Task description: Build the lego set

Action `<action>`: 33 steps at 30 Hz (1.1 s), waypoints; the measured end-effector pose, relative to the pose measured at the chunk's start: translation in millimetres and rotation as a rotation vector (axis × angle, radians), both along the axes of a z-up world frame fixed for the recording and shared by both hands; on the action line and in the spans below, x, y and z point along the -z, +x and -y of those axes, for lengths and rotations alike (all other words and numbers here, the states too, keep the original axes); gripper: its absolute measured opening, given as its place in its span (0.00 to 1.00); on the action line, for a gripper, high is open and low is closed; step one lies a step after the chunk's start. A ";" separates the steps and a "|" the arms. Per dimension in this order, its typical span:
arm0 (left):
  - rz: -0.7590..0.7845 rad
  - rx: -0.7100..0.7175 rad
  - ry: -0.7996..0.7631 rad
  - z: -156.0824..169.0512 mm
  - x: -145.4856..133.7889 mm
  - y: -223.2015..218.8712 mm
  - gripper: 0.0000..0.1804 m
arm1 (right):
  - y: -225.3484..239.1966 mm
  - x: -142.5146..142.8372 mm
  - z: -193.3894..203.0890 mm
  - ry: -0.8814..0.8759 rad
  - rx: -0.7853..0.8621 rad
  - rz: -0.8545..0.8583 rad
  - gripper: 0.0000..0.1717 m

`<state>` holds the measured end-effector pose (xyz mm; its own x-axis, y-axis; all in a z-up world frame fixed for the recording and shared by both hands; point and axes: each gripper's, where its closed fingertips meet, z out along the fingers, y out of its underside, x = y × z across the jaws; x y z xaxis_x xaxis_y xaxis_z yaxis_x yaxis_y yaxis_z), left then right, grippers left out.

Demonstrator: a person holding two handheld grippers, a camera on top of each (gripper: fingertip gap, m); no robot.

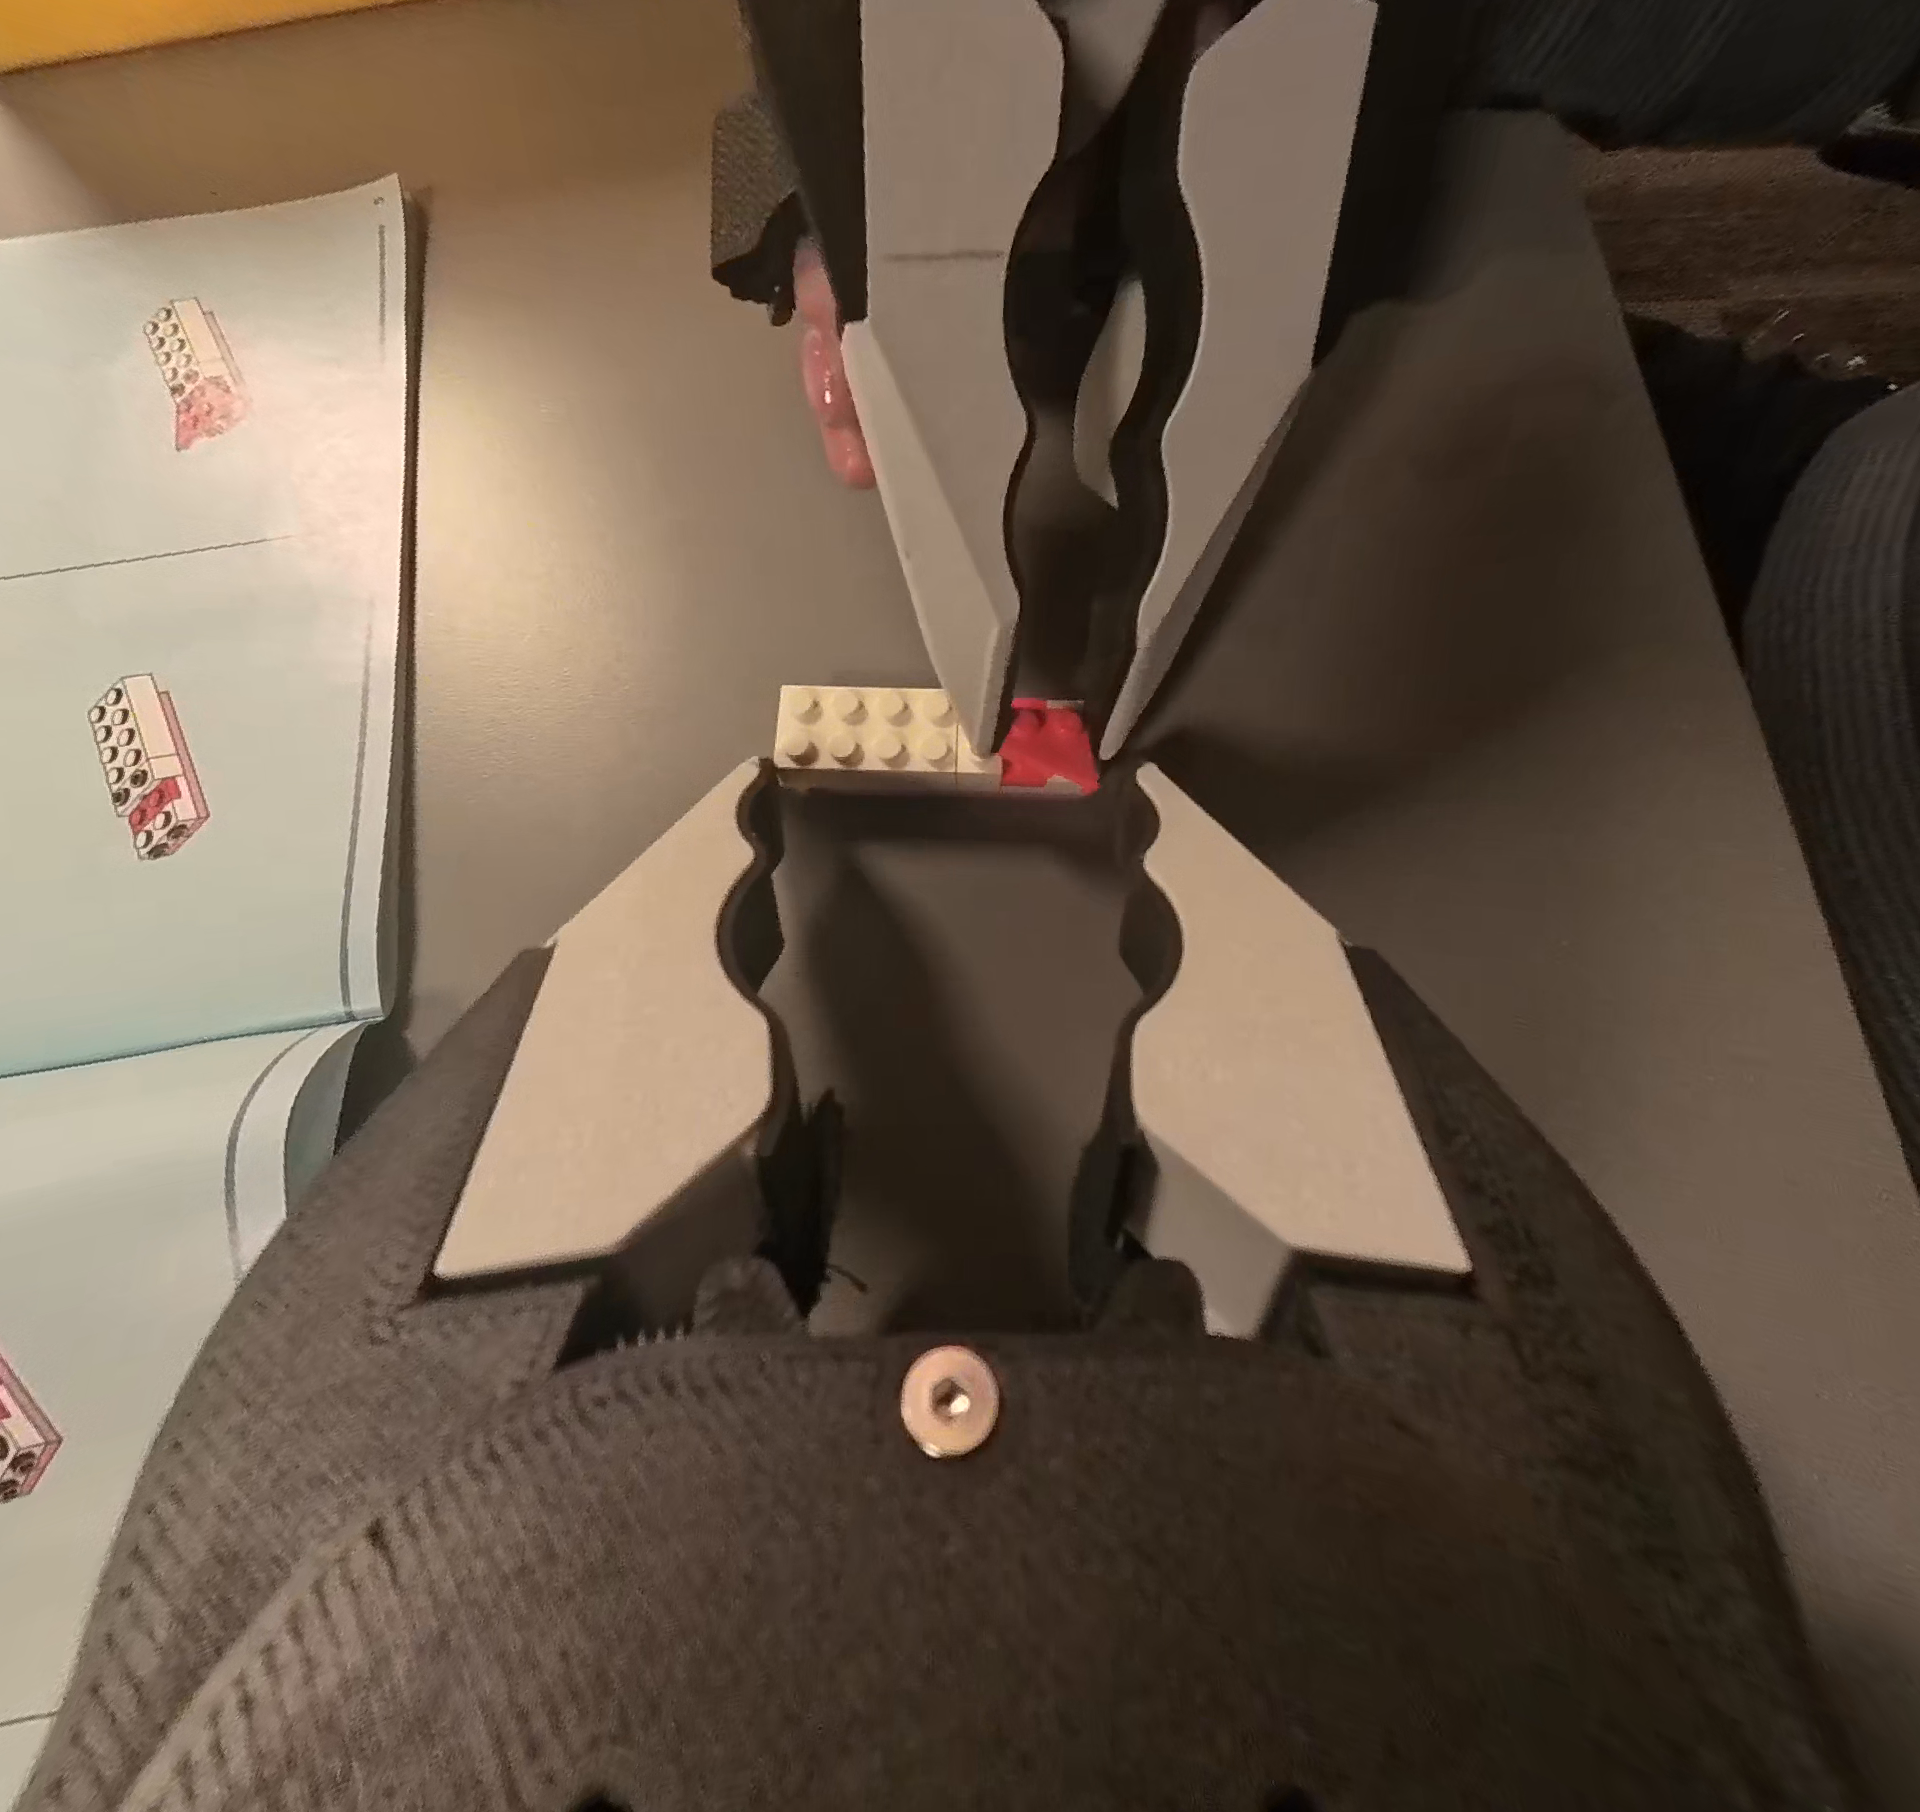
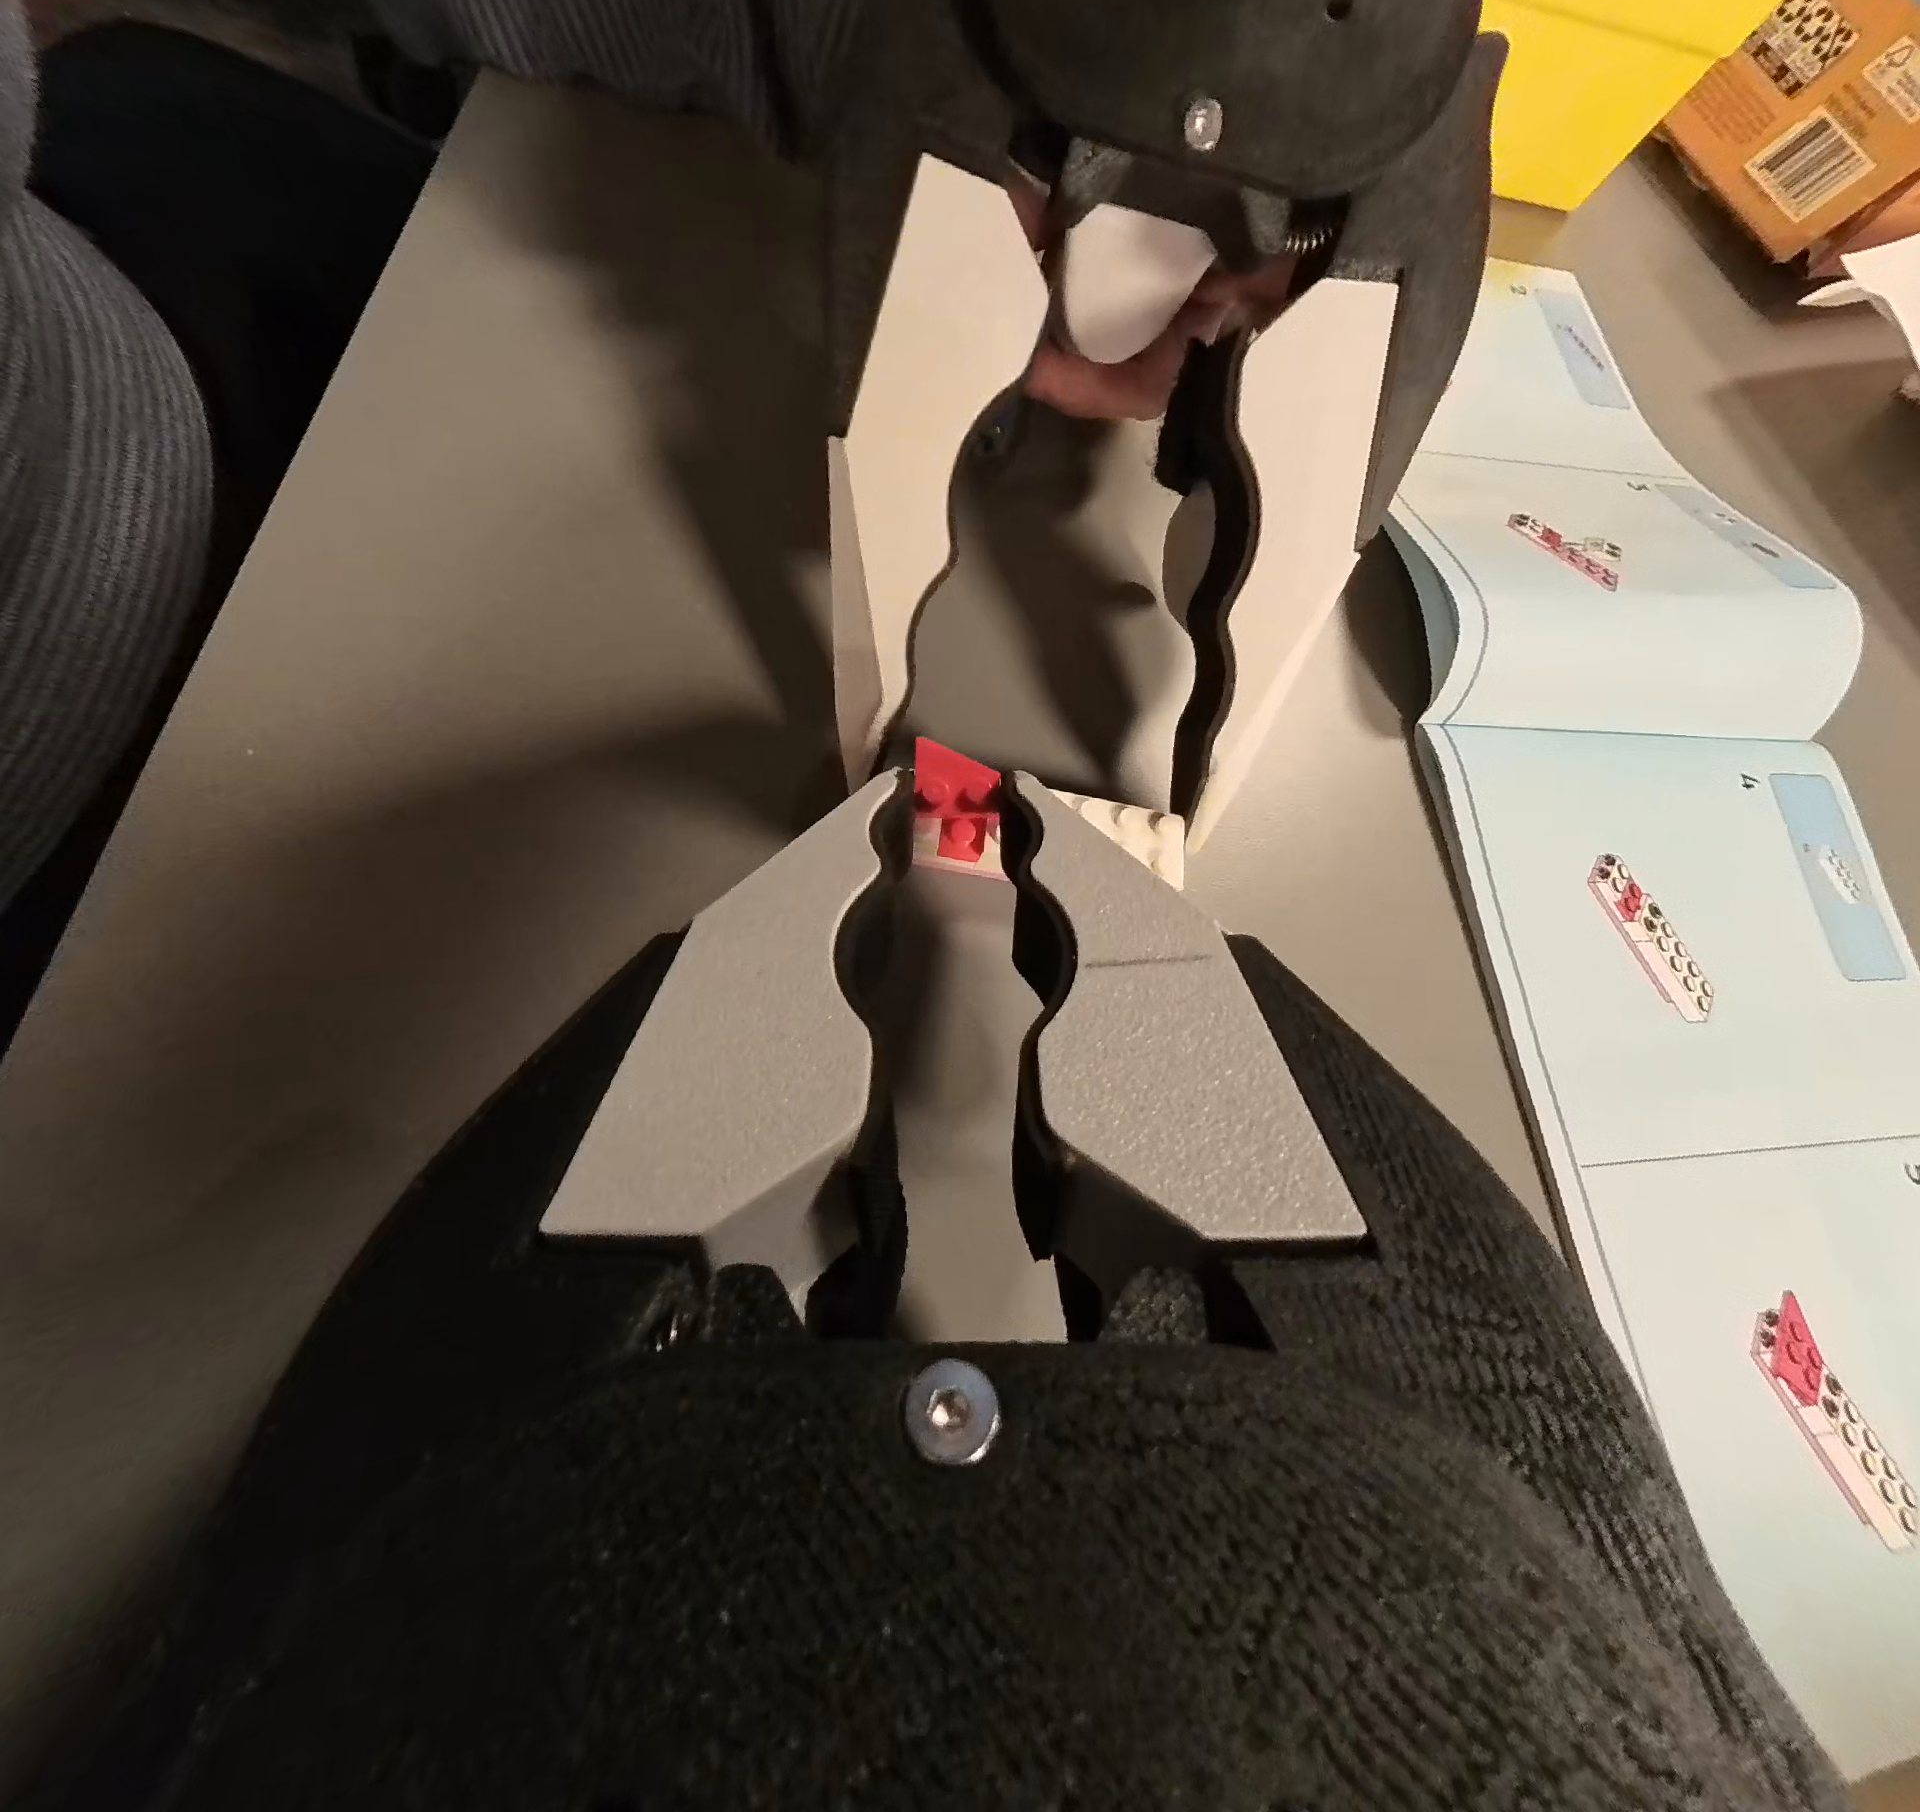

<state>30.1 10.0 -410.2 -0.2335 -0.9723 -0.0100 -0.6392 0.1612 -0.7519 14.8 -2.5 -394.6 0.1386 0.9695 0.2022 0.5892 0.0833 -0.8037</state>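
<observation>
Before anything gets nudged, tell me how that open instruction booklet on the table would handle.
The booklet is probably floppy: its pages arch near the spine. Thin paper, likely light. Lying flat on the smooth table, it would likely slide rather than tip.

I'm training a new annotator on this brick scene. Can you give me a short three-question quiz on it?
1. True or false: the red brick lies between the right gripper's fingers.
2. What lies open on the table beside the bricks?
3. The left gripper's jaws stand: A) wide apart, B) closed on the white brick.

Key: 1 true; 2 an instruction booklet; 3 A.
</observation>
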 end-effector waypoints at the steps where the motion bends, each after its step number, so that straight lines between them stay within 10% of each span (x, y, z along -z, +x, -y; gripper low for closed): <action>1: 0.000 0.000 -0.001 0.1 0.0 0.0 0.36 | -0.2 0.0 0.1 0.001 -0.001 0.000 0.08; 15: -0.006 -0.009 -0.014 -0.6 0.4 0.2 0.36 | -1.3 -0.5 -0.7 0.014 0.007 -0.001 0.11; 33: -0.016 -0.004 -0.020 2.0 1.8 -2.0 0.46 | 10.0 7.6 -17.6 -0.192 0.144 -0.004 0.47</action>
<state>28.1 8.0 -412.0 -0.2294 -0.9732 0.0134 -0.6521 0.1435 -0.7444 24.8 15.1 -402.1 0.2785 0.9603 0.0151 0.5808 -0.1559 -0.7990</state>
